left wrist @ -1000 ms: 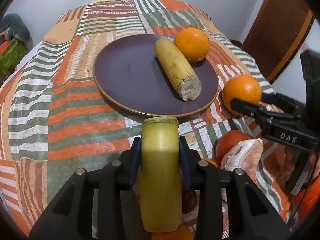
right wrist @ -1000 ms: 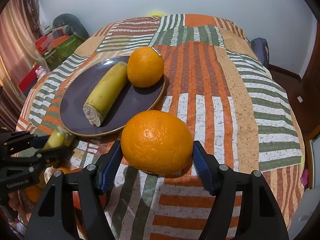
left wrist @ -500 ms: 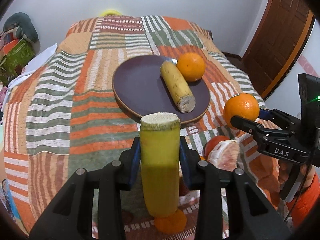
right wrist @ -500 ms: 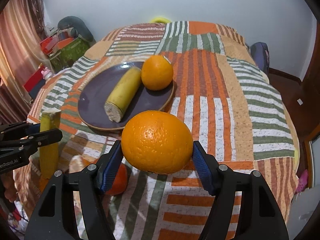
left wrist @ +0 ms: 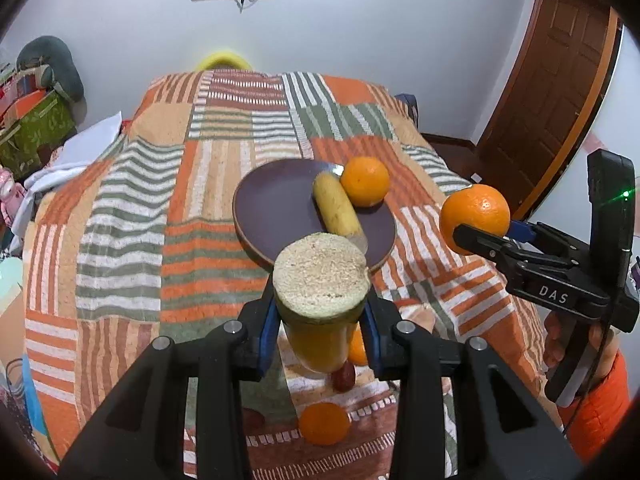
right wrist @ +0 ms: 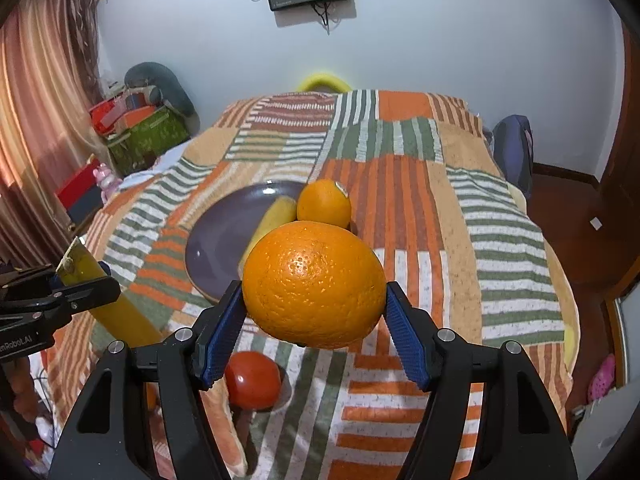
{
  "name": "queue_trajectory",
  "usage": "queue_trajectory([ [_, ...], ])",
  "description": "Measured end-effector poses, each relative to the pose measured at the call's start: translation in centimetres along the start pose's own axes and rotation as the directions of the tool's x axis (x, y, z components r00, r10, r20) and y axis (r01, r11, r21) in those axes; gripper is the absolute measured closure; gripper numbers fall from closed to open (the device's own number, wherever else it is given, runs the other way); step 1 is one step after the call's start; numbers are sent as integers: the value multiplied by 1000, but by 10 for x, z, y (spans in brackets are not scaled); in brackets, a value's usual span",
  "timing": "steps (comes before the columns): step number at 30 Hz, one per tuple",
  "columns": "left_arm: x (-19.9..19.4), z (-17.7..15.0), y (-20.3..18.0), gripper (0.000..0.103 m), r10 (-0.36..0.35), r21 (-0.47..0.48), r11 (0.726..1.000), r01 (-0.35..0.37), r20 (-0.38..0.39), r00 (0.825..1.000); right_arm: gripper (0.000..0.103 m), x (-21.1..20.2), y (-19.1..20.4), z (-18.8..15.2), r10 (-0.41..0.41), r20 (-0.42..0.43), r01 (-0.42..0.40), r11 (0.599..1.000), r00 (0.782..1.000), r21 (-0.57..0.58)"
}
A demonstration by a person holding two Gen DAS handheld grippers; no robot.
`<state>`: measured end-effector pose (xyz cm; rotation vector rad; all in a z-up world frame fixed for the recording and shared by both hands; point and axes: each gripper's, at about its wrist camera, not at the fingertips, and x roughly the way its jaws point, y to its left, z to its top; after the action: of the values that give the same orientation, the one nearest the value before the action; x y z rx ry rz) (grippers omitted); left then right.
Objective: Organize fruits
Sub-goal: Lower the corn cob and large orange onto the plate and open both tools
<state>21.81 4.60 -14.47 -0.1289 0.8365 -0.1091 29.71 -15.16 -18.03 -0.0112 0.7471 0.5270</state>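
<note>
My left gripper (left wrist: 320, 320) is shut on a cut yellow banana piece (left wrist: 320, 280), held high above the bed with its cut end toward the camera; it also shows in the right wrist view (right wrist: 86, 276). My right gripper (right wrist: 314, 322) is shut on a large orange (right wrist: 314, 284), seen from the left wrist view (left wrist: 474, 216) raised at the right. A dark purple plate (left wrist: 276, 208) on the striped bedspread holds another banana piece (left wrist: 336, 208) and an orange (left wrist: 366, 181).
On the bedspread below the grippers lie a red tomato (right wrist: 252, 384), a small orange (left wrist: 324, 424), a small dark red fruit (left wrist: 344, 376) and a peeled citrus piece (right wrist: 228, 424). Boxes and clutter (right wrist: 140, 128) stand left of the bed; a wooden door (left wrist: 552, 100) is right.
Both grippers have risen well above the bed with their fruits. The plate now looks smaller and farther. The banana piece has tilted so its cut end faces the camera.
</note>
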Motion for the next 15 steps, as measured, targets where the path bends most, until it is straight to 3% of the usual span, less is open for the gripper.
queue_trajectory([
  [15, 28, 37, 4, 67, -27, -18, 999, 27, 18, 999, 38, 24, 4, 16, 14, 23, -13, 1000, 1000, -10],
])
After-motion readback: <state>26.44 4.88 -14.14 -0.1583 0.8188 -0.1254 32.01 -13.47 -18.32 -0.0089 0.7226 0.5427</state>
